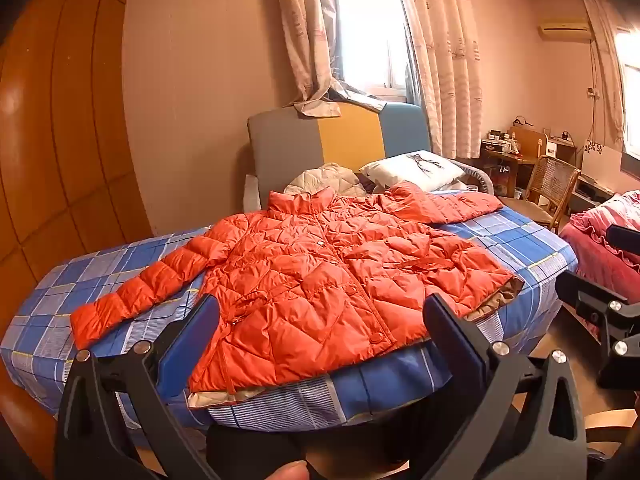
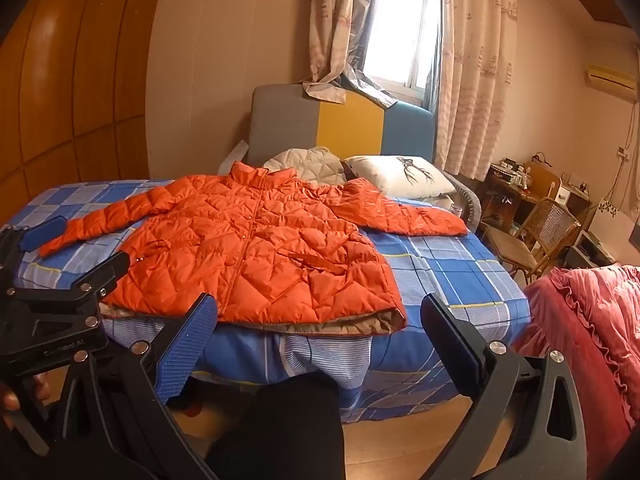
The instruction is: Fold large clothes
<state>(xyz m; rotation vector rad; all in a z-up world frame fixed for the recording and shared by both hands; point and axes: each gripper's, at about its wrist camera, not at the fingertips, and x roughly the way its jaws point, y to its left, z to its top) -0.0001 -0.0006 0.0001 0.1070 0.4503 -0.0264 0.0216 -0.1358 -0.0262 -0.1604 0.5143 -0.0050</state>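
Note:
An orange quilted puffer jacket (image 1: 320, 276) lies spread flat, front up and buttoned, on a bed with a blue checked sheet (image 1: 516, 240). Both sleeves stretch out to the sides and the hem faces me. It also shows in the right wrist view (image 2: 256, 248). My left gripper (image 1: 320, 320) is open and empty, held before the hem at the bed's near edge. My right gripper (image 2: 320, 320) is open and empty, held before the bed's near edge, right of the left one. The left gripper also shows in the right wrist view (image 2: 80, 248).
A white pillow (image 1: 416, 168) and a beige quilted garment (image 1: 328, 178) lie at the bed's head by a coloured headboard (image 1: 340, 140). A wicker chair (image 2: 536, 236) and cluttered desk stand to the right. A pink quilt (image 2: 592, 328) lies near right. Wooden wardrobe panels (image 1: 60, 140) are on the left.

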